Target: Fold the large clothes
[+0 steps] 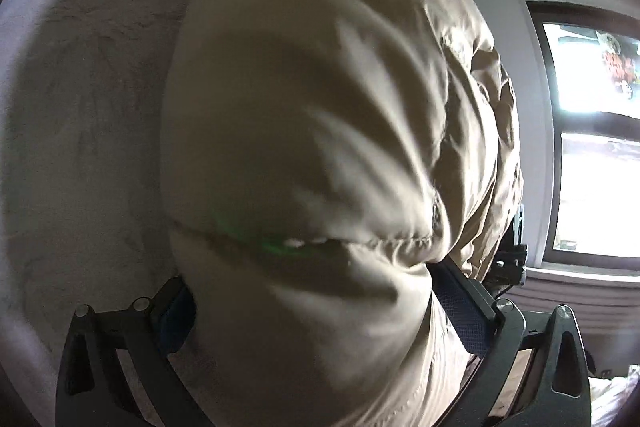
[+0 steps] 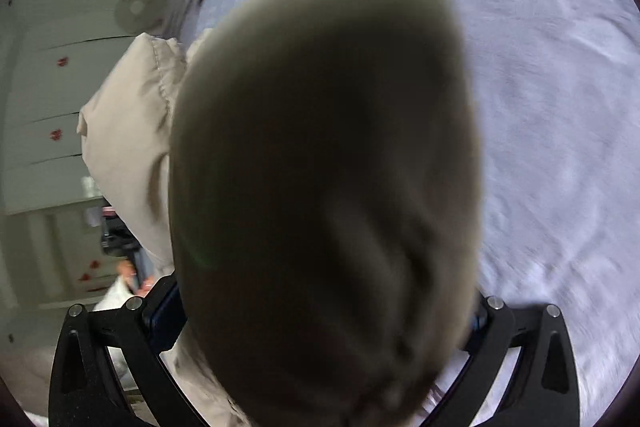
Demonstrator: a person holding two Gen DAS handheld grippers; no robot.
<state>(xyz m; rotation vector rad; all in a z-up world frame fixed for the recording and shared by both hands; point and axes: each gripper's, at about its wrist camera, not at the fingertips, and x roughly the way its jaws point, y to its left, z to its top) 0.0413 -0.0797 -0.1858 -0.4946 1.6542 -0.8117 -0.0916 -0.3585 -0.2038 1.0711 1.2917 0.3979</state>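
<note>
The left gripper [image 1: 320, 315] is clamped on a bulging fold of the beige quilted puffer jacket [image 1: 320, 107], whose smooth, puckered fabric hangs above the lavender bedspread [image 1: 80, 107]. The right gripper [image 2: 324, 323] grips another padded, rounded bulge of it over the wrinkled bedspread.

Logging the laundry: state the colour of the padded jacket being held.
Beige-tan padded jacket, plain, with stitched quilting seams; clearest in the left wrist view.
</note>
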